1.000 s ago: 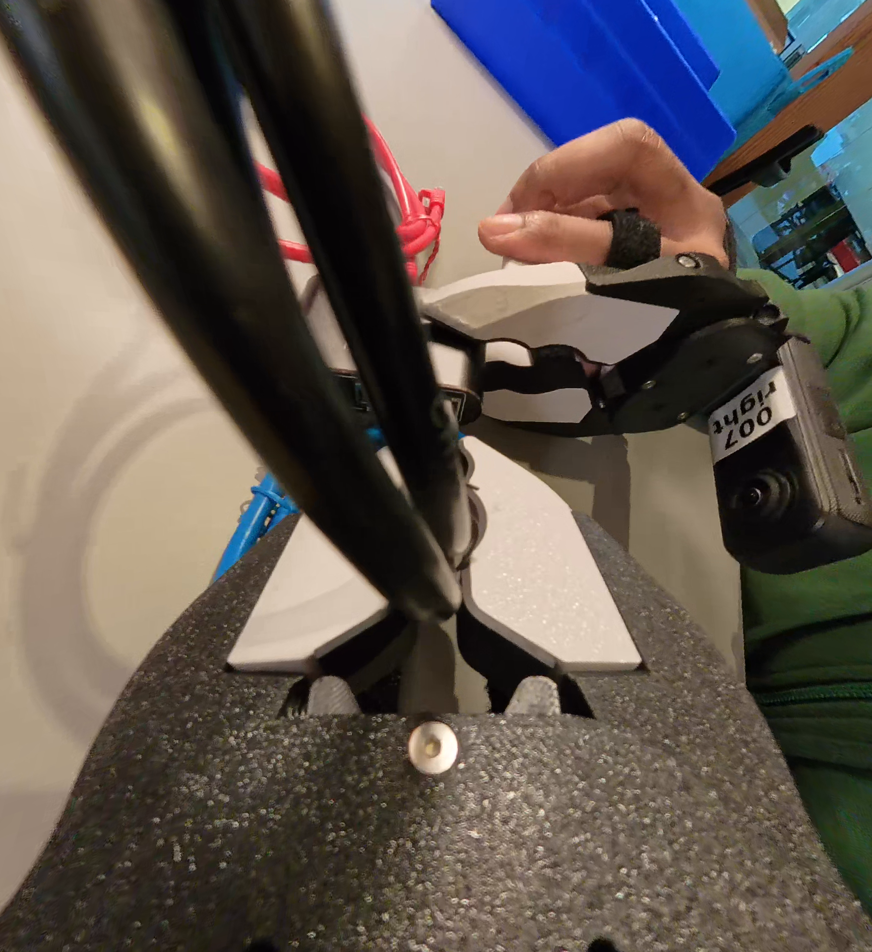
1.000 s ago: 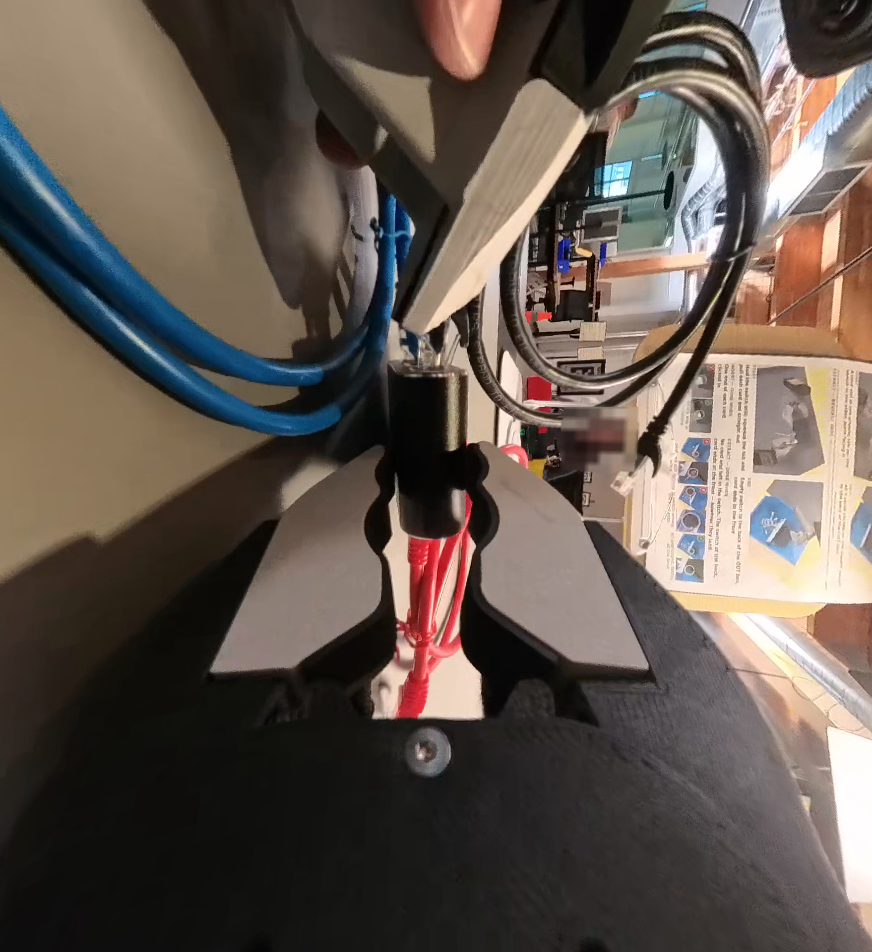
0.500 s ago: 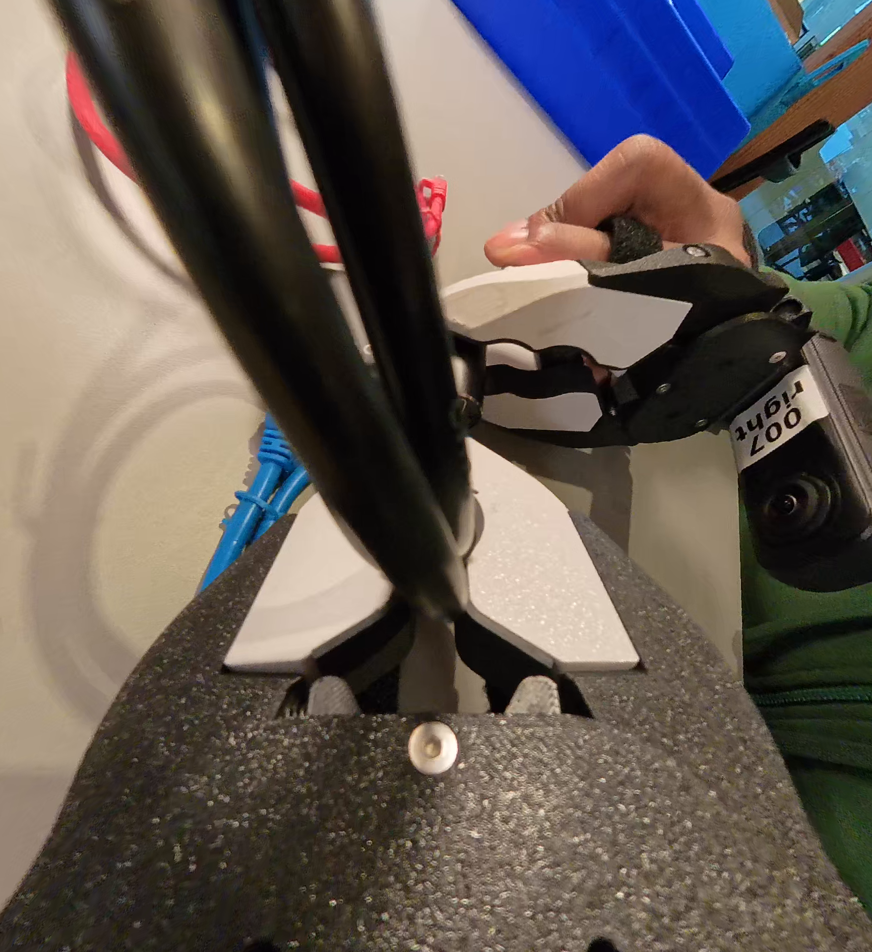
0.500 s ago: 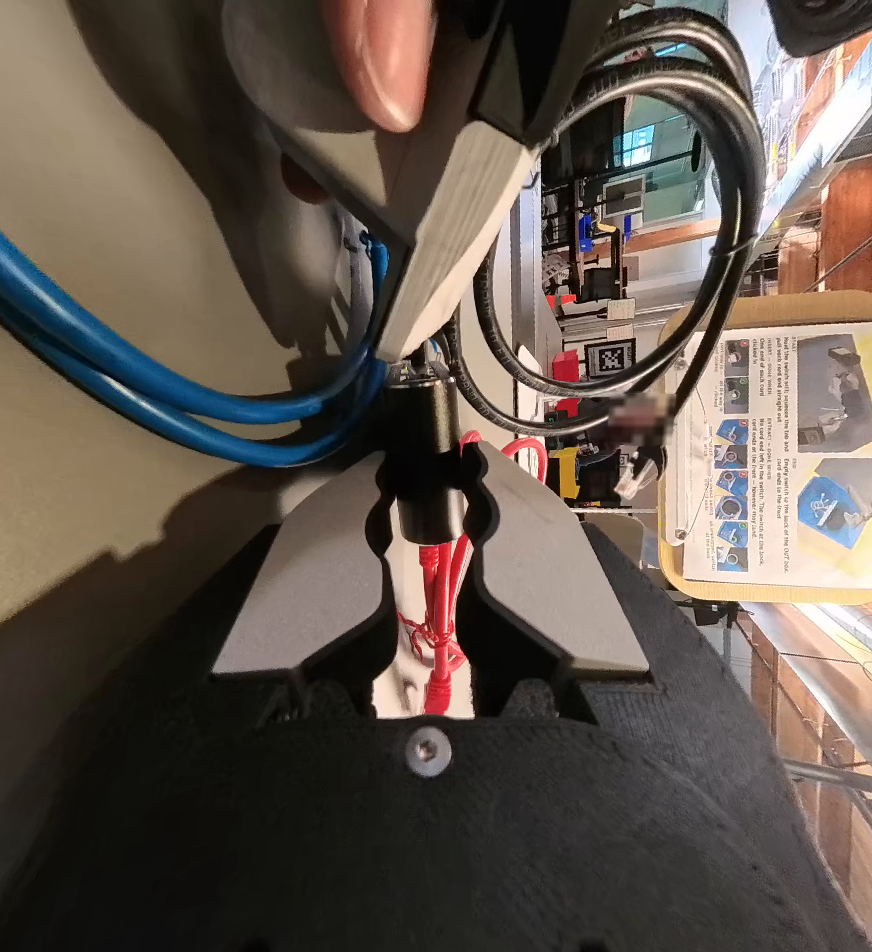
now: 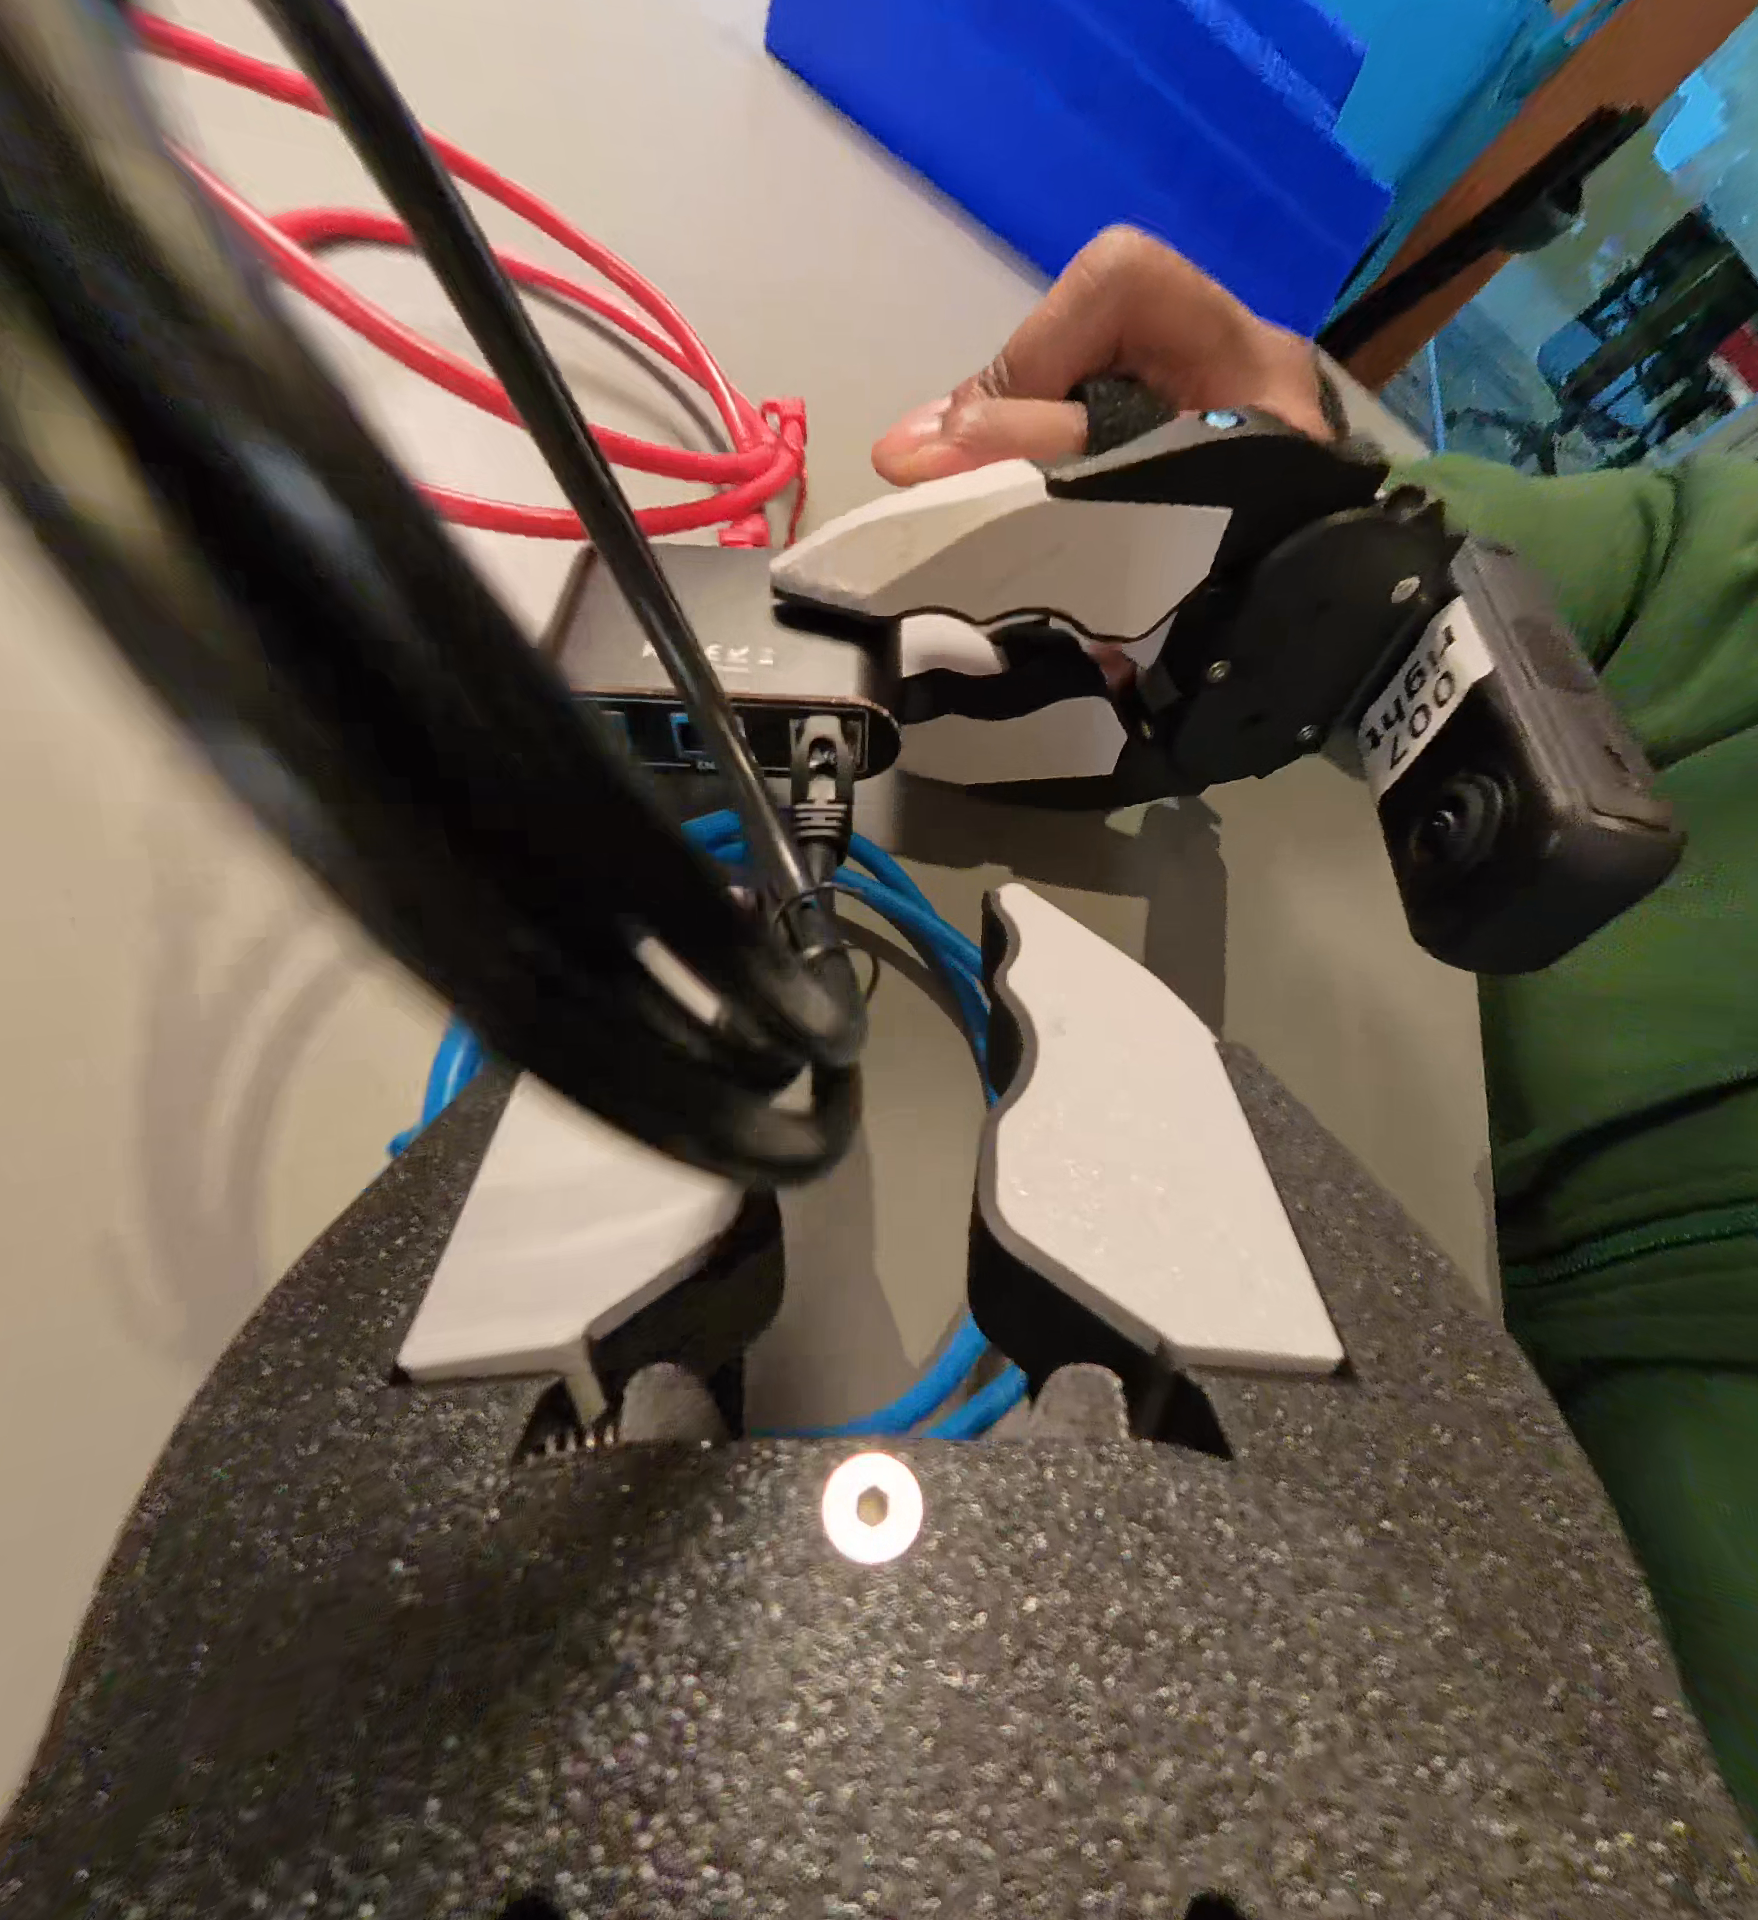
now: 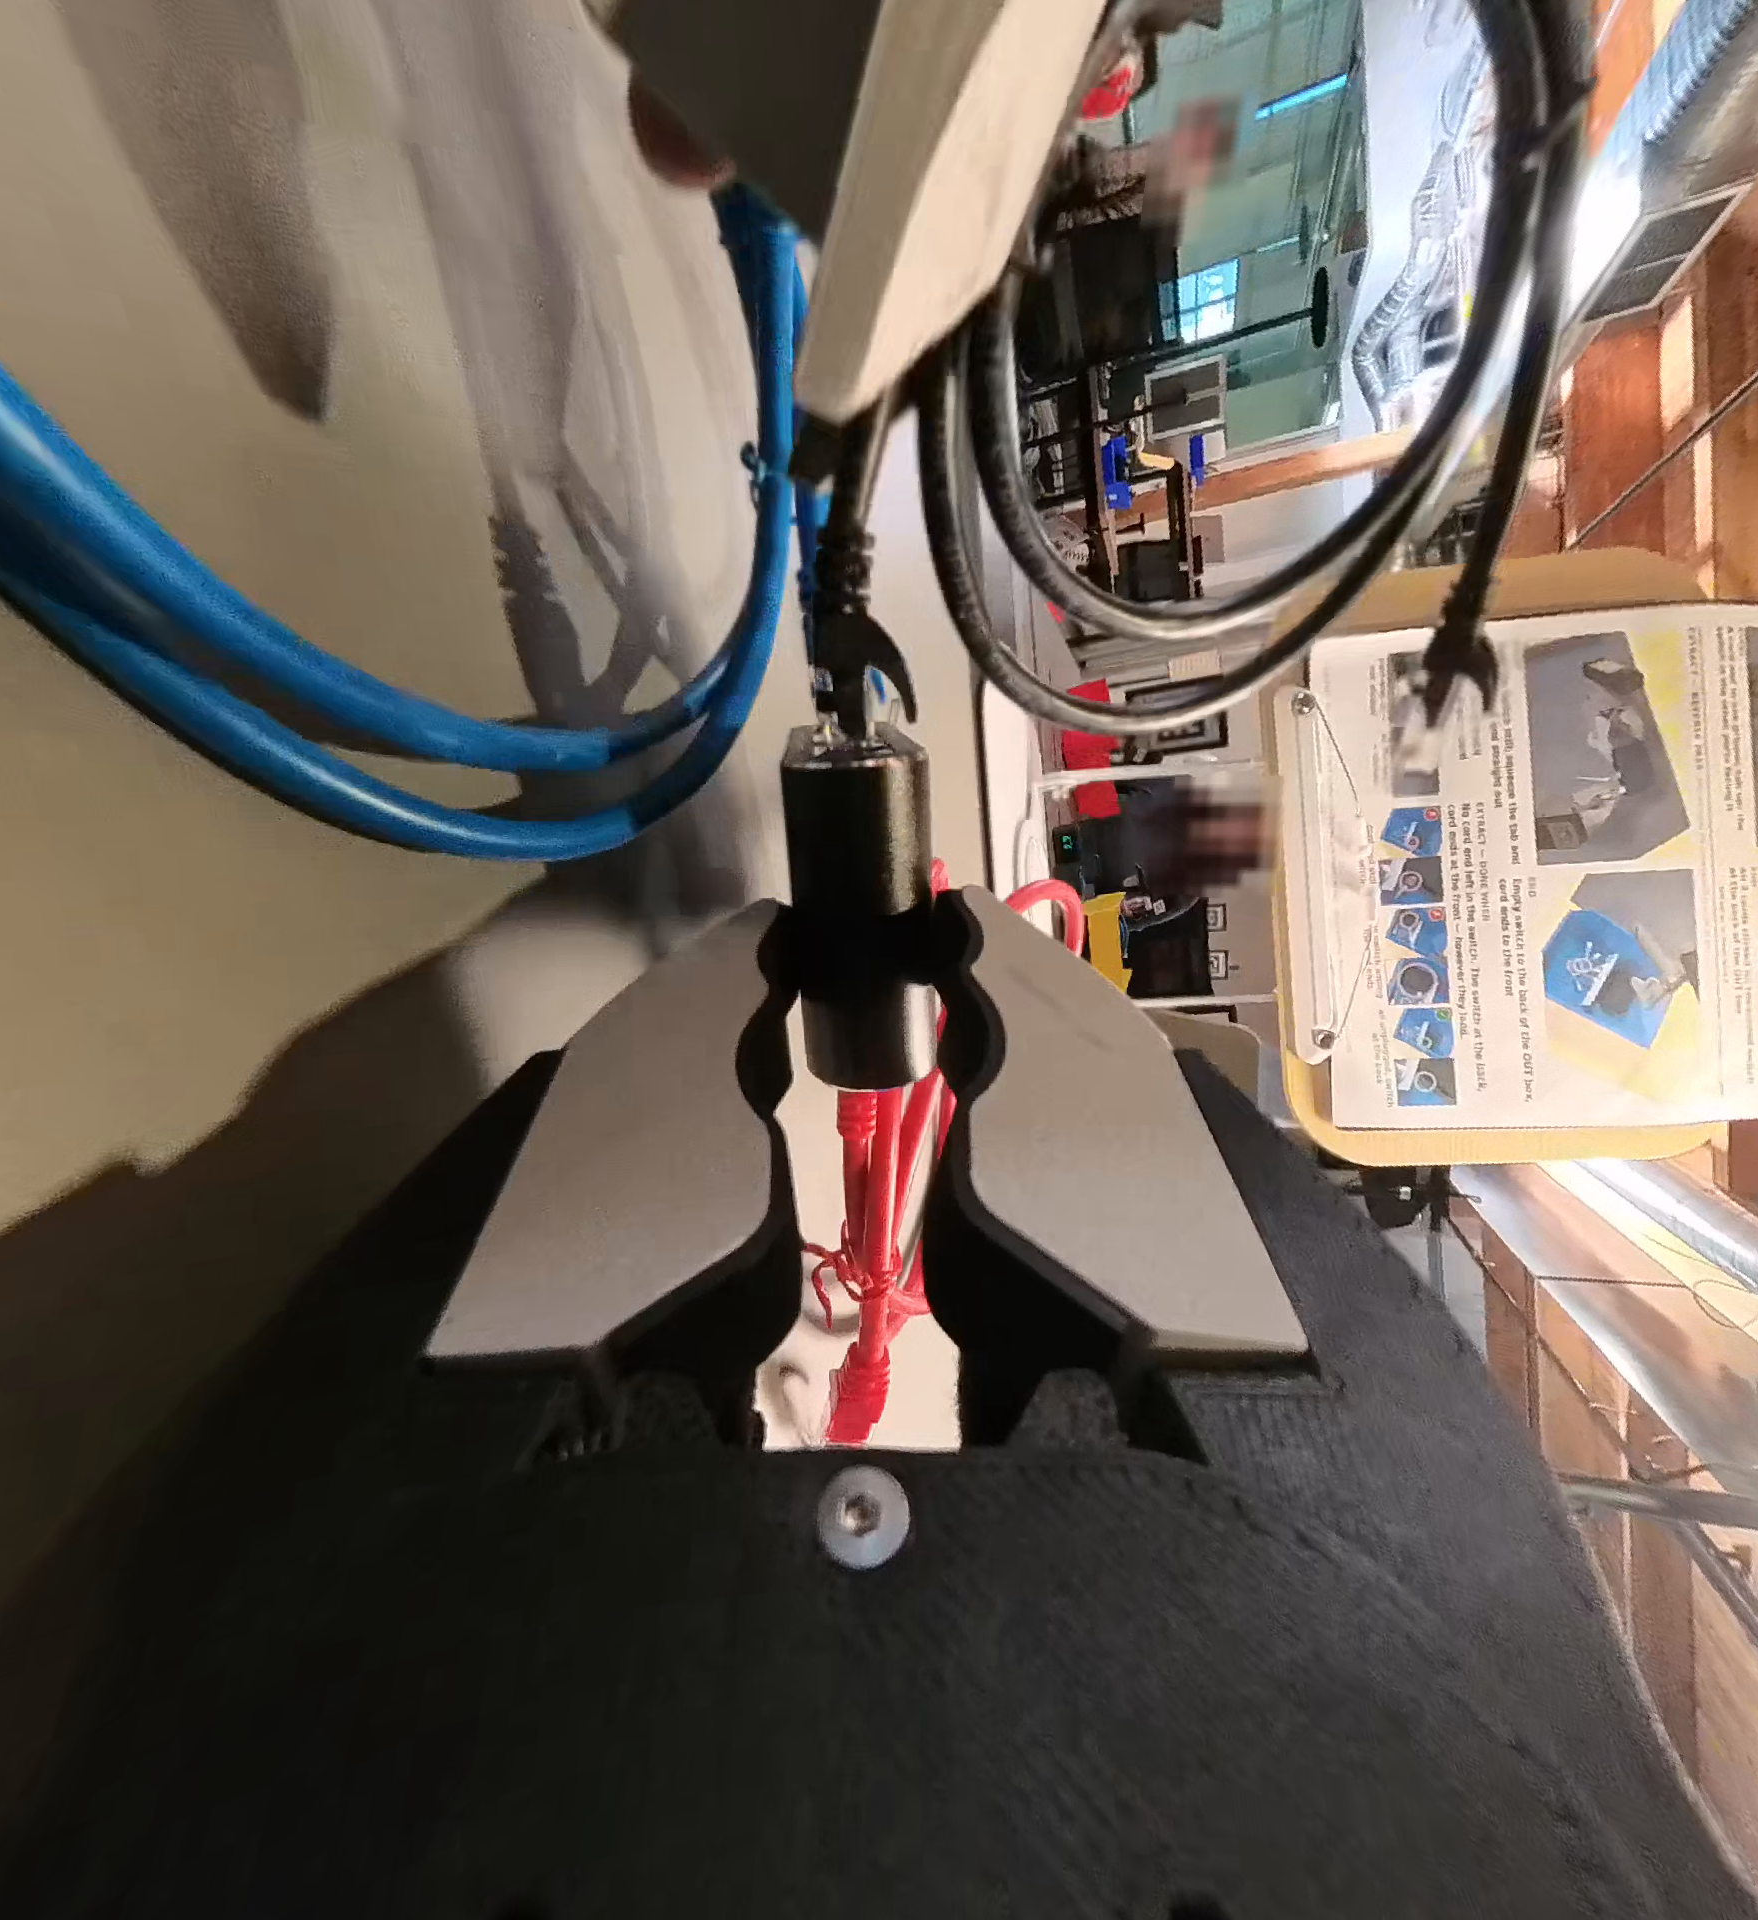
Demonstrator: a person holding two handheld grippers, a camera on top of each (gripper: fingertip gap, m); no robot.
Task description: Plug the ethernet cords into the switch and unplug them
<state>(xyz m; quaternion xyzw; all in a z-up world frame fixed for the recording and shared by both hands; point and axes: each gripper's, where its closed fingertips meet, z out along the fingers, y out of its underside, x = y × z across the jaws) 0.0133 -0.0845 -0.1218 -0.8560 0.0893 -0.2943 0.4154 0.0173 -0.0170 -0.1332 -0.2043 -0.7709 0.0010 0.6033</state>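
Switch, one small black box, lies on the pale table, pinched at its end between the fingers of the right gripper, which press against both its sides. Three bundles of ethernet cord show, one of each colour. One black cord has its plug seated in the switch's rightmost port, and its loops drape over the left gripper, whose fingers stand spread with nothing clearly between them (the loops rest on the left finger only). One blue cord is coiled on the table under that gripper, just beside the ports. One red cord is looped behind the switch.
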